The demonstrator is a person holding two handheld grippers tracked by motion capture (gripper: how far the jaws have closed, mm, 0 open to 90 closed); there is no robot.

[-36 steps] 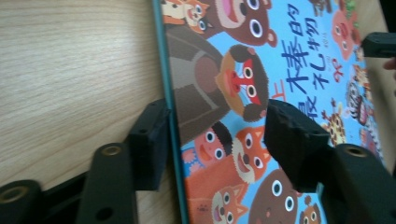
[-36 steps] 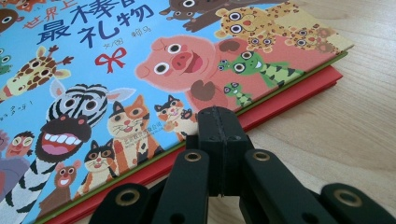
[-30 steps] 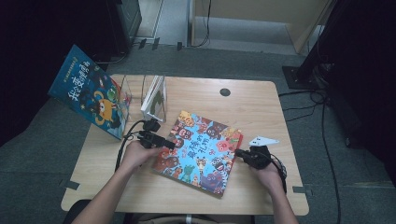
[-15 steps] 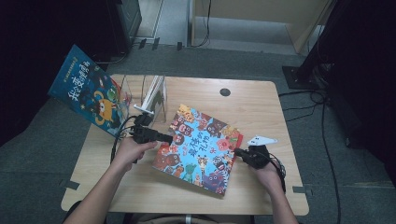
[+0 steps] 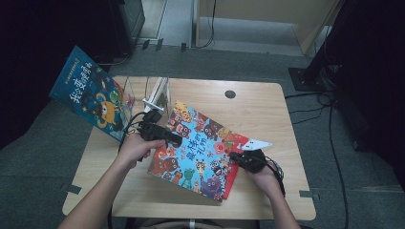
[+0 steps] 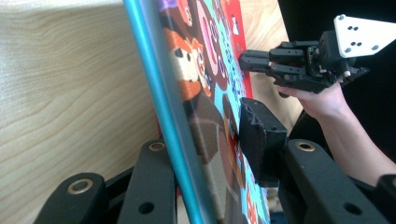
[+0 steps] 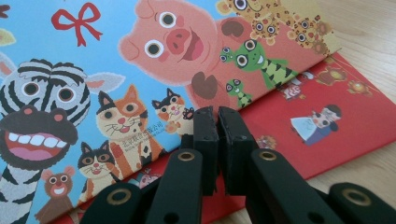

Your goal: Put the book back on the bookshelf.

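Could easily slide out: left gripper (image 6: pixel 224 140) clamped on picture book (image 5: pixel 203 148) cover's 9 o'clock edge, right gripper (image 7: pixel 218 122) pinched together at 3 o'clock, just nudging.

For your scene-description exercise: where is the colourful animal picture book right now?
In the high view, the animal picture book lies askew at the middle of the wooden table, between the left gripper at its left edge and the right gripper.

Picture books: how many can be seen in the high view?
2: one animal-cover book lies on the table centre; one blue book leans over the table's far-left corner. More may be hidden.
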